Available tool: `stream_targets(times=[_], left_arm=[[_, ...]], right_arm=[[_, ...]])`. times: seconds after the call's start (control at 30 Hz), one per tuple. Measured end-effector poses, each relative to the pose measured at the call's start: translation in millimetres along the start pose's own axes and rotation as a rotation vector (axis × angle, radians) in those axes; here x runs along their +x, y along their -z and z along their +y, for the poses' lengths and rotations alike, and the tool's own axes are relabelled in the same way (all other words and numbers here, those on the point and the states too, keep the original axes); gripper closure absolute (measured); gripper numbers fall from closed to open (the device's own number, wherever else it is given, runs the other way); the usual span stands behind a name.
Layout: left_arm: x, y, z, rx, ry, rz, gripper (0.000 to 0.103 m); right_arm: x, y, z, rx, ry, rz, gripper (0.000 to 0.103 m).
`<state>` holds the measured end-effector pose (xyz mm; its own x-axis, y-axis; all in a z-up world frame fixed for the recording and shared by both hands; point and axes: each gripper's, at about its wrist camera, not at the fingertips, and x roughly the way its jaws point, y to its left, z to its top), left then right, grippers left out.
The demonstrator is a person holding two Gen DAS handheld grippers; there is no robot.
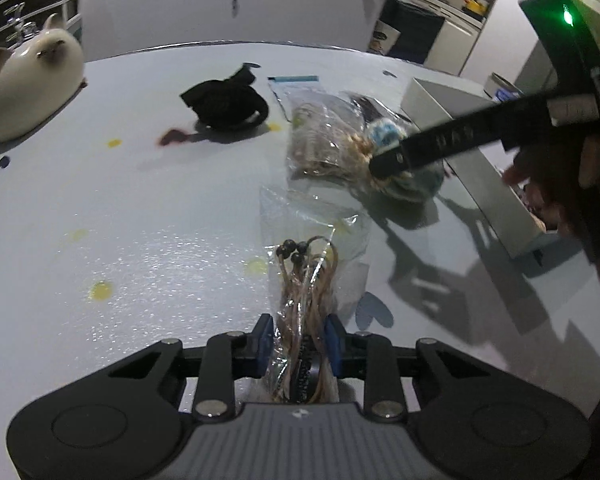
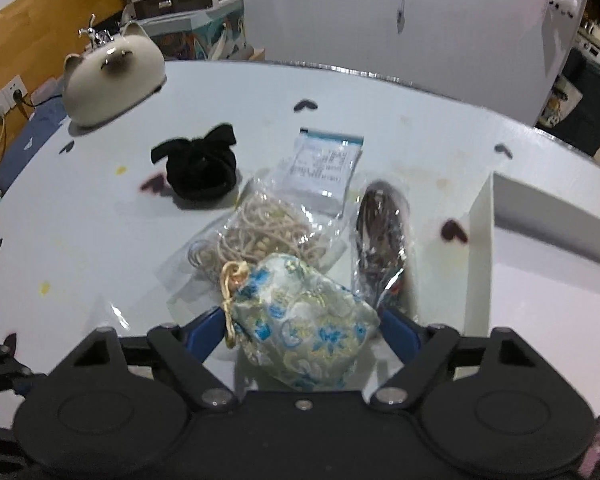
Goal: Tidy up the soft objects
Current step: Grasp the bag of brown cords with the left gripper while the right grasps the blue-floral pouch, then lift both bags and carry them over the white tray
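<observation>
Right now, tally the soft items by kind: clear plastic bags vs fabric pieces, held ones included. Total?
Clear plastic bags: 4 (cord bag in the left gripper, beige cord bag, labelled flat bag, dark-contents bag)
Fabric pieces: 2 (floral pouch in the right gripper, black bow scrunchie)
Total: 6

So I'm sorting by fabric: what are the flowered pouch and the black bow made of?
The pouch looks like shiny satin brocade: glossy woven blue flowers, gold cord. The bow looks like matte velvet or plush, since its fuzzy surface reflects no light; I can't be sure which.
</observation>
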<state>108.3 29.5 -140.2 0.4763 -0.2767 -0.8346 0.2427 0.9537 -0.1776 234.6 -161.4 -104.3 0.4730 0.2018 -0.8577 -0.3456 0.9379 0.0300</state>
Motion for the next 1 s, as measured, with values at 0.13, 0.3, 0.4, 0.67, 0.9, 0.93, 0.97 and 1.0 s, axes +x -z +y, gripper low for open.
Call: stream_targets(times=[0.13,0.3,0.4,0.67,0.9,0.93,0.97,1.0], left_arm=[[-6,-2,3,-0.032,0.002,-0.016,0.074],[-11,-1,4,-0.056,0.002,-0.030,0.074],[-15,-1,6,-0.085,0.005,-0.039,0.074],[-29,-6,4,-0.163,0.008,-0.073,0.075],[-45,-22,-18,-0.188,0.011,-0.121,0.075],[-46,-26,-22,-0.191,0.014,-0.130,0.075],[-48,-32,-27,-0.196,0.019,-0.141,0.075],[-48,-37,-31,-0.200,0.023,-0.150,0.075]], right_arm=[[3,4,5,0.000,-0.014,0.006,0.043],[-4,12,13,-0.005,-0.001,-0.002,0.065],[-15,17,13,0.015,-0.011,-0.014,0.072],[-55,42,15,0.086,-0.051,-0.046,0.074],[-91,61,-1,0.155,-0.062,-0.096,0.074],[-97,62,-7,0.166,-0.062,-0.110,0.074],[-102,63,-11,0.174,-0.063,-0.121,0.074],[-109,63,-17,0.187,-0.062,-0.136,0.074]])
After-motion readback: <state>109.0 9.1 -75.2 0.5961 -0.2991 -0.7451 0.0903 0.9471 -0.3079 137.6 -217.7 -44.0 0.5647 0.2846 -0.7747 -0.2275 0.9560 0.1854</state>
